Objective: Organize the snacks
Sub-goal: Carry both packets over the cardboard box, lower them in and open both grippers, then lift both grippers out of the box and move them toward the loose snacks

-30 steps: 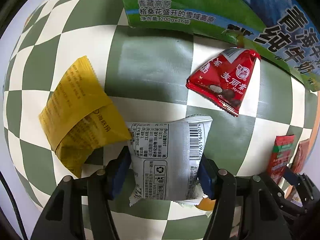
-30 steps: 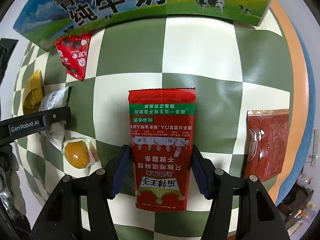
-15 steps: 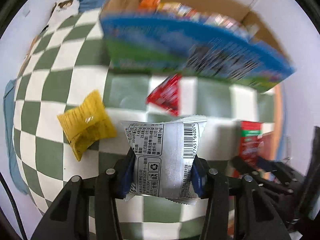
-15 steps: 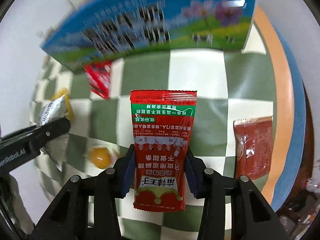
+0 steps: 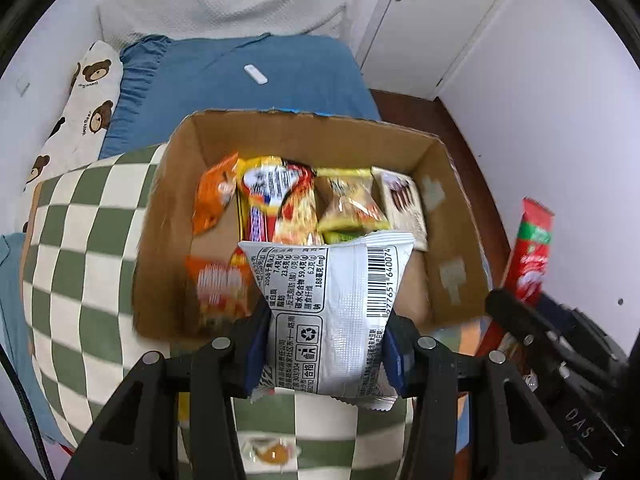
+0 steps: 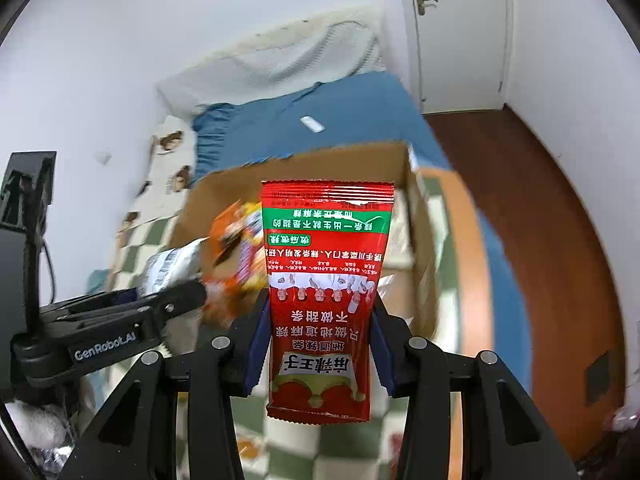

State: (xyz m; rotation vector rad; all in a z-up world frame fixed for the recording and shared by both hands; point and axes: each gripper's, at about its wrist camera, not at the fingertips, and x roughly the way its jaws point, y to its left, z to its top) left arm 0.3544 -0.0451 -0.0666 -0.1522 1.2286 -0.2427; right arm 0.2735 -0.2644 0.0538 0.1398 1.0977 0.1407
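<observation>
My left gripper (image 5: pixel 324 344) is shut on a silver snack packet (image 5: pixel 332 308) and holds it raised at the near edge of an open cardboard box (image 5: pixel 452 216) that holds several snack bags. My right gripper (image 6: pixel 318 344) is shut on a red spicy-strip packet (image 6: pixel 324 280), held upright in front of the same box (image 6: pixel 320 164). The red packet also shows at the right of the left wrist view (image 5: pixel 530 256). The left gripper with the silver packet (image 6: pixel 170 266) shows at the left of the right wrist view.
The box stands on a green-and-white checkered cloth (image 5: pixel 84 248). A small orange-filled packet (image 5: pixel 272 454) lies on the cloth below my left gripper. Behind the box are a blue bed (image 5: pixel 256 76), a bear-print pillow (image 5: pixel 86 100) and white doors (image 6: pixel 452 32).
Both grippers closed on their packets and lifted them off the cloth. The views rose from the table surface to over the open box, whose inside now shows.
</observation>
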